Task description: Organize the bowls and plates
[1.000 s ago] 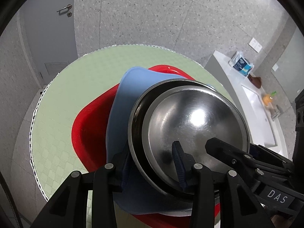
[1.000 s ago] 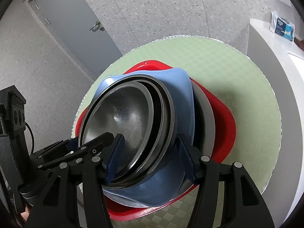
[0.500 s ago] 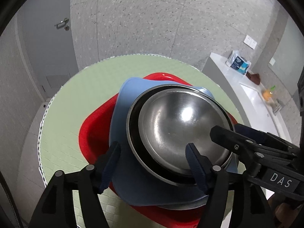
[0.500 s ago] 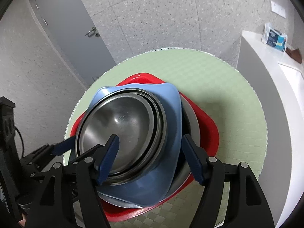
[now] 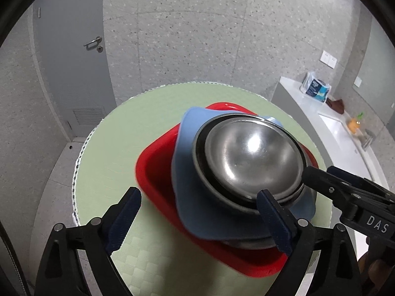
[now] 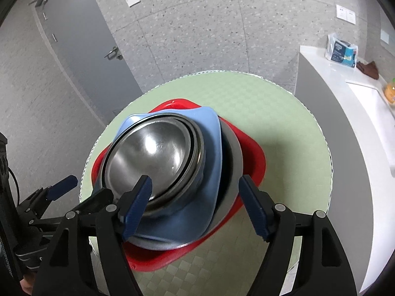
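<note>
A stack of dishes stands on the round green table (image 5: 138,133). At the bottom is a red square plate (image 5: 158,172), then a steel plate (image 6: 234,153), a blue plate (image 5: 185,153), and nested steel bowls (image 5: 249,157) on top. The stack also shows in the right wrist view, with the red plate (image 6: 254,157), blue plate (image 6: 212,133) and bowls (image 6: 148,153). My left gripper (image 5: 200,217) is open and empty, above the stack's near left edge. My right gripper (image 6: 195,204) is open and empty, above the stack's near edge.
A white counter (image 5: 328,123) with a sink, a tissue pack (image 5: 316,90) and a brown cloth stands to the right of the table. A grey door (image 5: 74,56) is behind on the left. The table (image 6: 284,123) has bare cloth around the stack.
Both grippers have pulled back and up from the stack. The left gripper's fingers, earlier around the bowl rims, now stand clear of them. The stack has stayed in place.
</note>
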A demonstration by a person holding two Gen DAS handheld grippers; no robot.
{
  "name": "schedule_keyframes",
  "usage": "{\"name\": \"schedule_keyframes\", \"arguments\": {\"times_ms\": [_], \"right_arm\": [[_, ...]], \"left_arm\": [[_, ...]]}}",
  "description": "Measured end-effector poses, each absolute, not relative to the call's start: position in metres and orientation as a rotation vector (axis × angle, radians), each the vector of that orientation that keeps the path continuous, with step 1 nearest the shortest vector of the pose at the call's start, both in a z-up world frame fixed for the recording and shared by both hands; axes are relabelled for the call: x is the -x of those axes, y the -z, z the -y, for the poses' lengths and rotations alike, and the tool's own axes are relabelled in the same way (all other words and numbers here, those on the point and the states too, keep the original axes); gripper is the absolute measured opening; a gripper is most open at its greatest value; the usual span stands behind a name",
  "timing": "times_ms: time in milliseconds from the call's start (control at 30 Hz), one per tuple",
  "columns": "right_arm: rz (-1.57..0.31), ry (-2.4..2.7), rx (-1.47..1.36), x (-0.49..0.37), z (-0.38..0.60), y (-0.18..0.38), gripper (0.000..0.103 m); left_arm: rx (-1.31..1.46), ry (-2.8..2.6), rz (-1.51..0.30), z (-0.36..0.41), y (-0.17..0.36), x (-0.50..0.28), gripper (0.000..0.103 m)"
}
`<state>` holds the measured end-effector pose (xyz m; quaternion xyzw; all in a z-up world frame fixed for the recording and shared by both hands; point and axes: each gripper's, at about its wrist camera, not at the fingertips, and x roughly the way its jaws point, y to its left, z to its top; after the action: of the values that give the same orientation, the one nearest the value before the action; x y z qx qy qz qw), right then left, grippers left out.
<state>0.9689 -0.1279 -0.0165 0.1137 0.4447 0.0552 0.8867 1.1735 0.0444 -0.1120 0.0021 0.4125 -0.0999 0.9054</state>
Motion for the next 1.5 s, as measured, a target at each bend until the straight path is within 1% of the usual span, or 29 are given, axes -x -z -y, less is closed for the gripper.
{"name": "schedule_keyframes", "arguments": {"times_ms": [100, 267, 300, 367, 400, 433, 633, 800, 1000, 1100, 1133, 1167, 1233, 1500], "right_arm": [[-0.915, -0.106, -0.233, -0.959, 0.123, 0.015, 0.074], [-0.888, -0.096, -0.235, -0.937, 0.112, 0.009, 0.075], [-0.878, -0.092, -0.232, -0.93, 0.108, 0.007, 0.076], [-0.86, -0.096, -0.225, -0.92, 0.102, 0.003, 0.082], [-0.849, -0.092, -0.213, -0.914, 0.097, 0.0, 0.084], [-0.843, -0.086, -0.2, -0.909, 0.093, -0.002, 0.084], [-0.793, -0.074, -0.164, -0.876, 0.079, -0.024, 0.084], [-0.725, -0.069, -0.143, -0.842, 0.084, -0.042, 0.087], [-0.685, -0.108, -0.133, -0.796, 0.102, -0.051, 0.087], [-0.671, -0.131, -0.117, -0.764, 0.118, -0.054, 0.09], [-0.664, -0.139, -0.109, -0.753, 0.124, -0.055, 0.092], [-0.658, -0.15, -0.1, -0.742, 0.13, -0.056, 0.097], [-0.648, -0.18, -0.083, -0.715, 0.141, -0.058, 0.1], [-0.595, -0.233, -0.062, -0.625, 0.169, -0.066, 0.102]], "left_arm": [[-0.01, 0.192, -0.828, -0.054, 0.107, -1.16, 0.095], [-0.03, 0.186, -0.789, -0.073, 0.102, -1.124, 0.095], [-0.034, 0.189, -0.781, -0.076, 0.101, -1.119, 0.095], [-0.055, 0.195, -0.749, -0.081, 0.097, -1.101, 0.097], [-0.063, 0.197, -0.736, -0.083, 0.095, -1.093, 0.098], [-0.07, 0.201, -0.724, -0.085, 0.094, -1.086, 0.099], [-0.067, 0.212, -0.643, -0.096, 0.079, -1.031, 0.1], [-0.057, 0.199, -0.571, -0.097, 0.074, -0.965, 0.102], [-0.043, 0.162, -0.533, -0.085, 0.082, -0.871, 0.102], [-0.033, 0.141, -0.519, -0.07, 0.087, -0.817, 0.102], [-0.03, 0.134, -0.516, -0.064, 0.089, -0.798, 0.102], [-0.03, 0.129, -0.512, -0.057, 0.089, -0.778, 0.102], [-0.034, 0.113, -0.499, -0.044, 0.09, -0.742, 0.102], [-0.036, 0.062, -0.448, -0.002, 0.086, -0.608, 0.102]]}}
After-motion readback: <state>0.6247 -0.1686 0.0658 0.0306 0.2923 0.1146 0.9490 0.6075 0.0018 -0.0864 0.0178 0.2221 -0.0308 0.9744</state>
